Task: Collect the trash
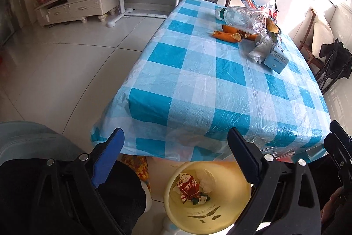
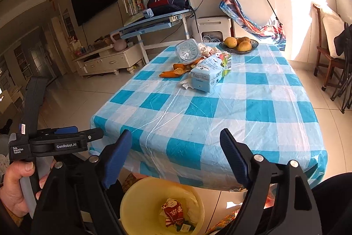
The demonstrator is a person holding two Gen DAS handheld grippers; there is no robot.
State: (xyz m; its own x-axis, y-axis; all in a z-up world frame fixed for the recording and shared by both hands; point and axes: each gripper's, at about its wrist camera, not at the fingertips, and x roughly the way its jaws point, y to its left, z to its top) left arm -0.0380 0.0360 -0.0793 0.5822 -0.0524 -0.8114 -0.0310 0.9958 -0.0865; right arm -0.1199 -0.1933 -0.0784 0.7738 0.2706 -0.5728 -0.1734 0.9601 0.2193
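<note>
A: Both grippers hover over the yellow bin (image 2: 161, 205) at the table's near edge. Left gripper (image 1: 176, 160) jaws wide, nothing between them; right gripper (image 2: 176, 160) same. Red wrapper (image 2: 173, 211) lies in the bin.

B: What's left?

A: Pile at the table's far end: clear plastic bottle (image 1: 241, 18) on its side, orange peels (image 1: 228, 35), crumpled tissue (image 1: 261, 49), light-blue carton (image 2: 208, 76). All well ahead of both grippers (carton's long axis runs roughly away from them). In my judgement the right is slightly nearer.
</note>
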